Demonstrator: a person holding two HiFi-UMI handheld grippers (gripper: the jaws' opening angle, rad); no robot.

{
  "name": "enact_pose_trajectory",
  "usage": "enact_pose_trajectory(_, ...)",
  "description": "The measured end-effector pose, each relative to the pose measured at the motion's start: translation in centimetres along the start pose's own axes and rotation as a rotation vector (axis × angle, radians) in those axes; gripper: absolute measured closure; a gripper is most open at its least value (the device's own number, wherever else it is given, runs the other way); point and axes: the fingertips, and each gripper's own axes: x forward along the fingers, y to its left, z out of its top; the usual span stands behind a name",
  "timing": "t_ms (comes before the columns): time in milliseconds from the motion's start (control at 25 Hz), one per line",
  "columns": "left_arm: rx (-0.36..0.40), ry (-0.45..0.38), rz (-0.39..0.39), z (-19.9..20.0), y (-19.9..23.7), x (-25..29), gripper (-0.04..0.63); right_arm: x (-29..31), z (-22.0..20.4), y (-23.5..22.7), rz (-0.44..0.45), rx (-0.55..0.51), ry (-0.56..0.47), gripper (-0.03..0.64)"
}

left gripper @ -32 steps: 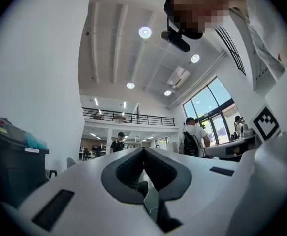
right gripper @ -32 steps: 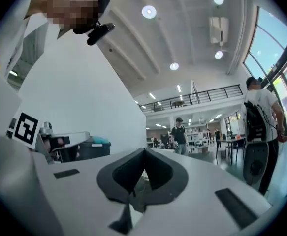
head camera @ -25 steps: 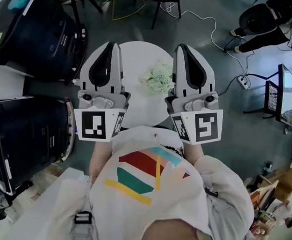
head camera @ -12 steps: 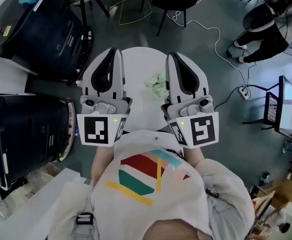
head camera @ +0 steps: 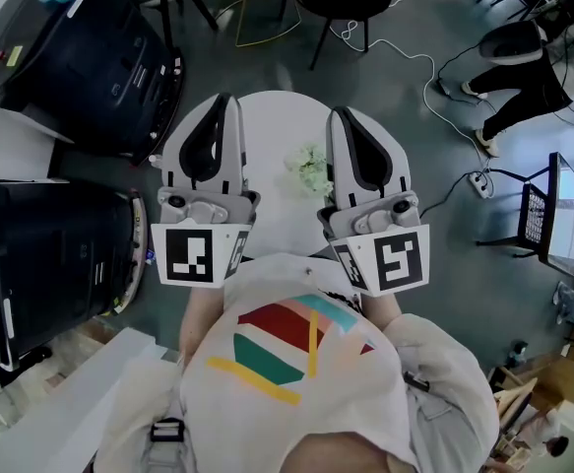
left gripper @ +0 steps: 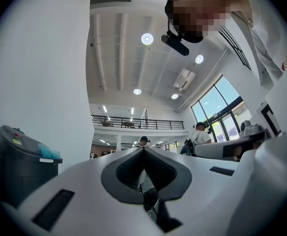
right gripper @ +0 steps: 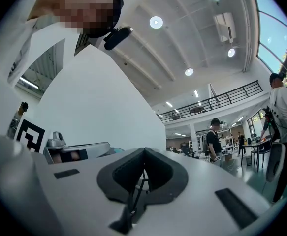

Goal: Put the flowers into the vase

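Left gripper [head camera: 222, 101] hangs over the left side of the round white table [head camera: 272, 116], jaws pressed together with nothing in them. The flowers [head camera: 309, 168] sit on the table between the two grippers, just beside the right gripper [head camera: 340, 114]. Its jaws are closed tight too, also empty.

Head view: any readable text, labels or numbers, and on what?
None readable.
On the left marker and right marker: square code patterns, no letters.
On the bin label: too small to read.
On the shirt print: coloured stripes, no words.
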Motion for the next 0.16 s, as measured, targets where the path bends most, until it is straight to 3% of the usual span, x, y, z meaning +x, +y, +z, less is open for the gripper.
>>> enact_pose_trajectory(160,0.002,-0.001,0.000,0.03,-0.21,0.21,0.589,-0.01,-0.27,-0.14,0.007,-0.009,0.009,0.606)
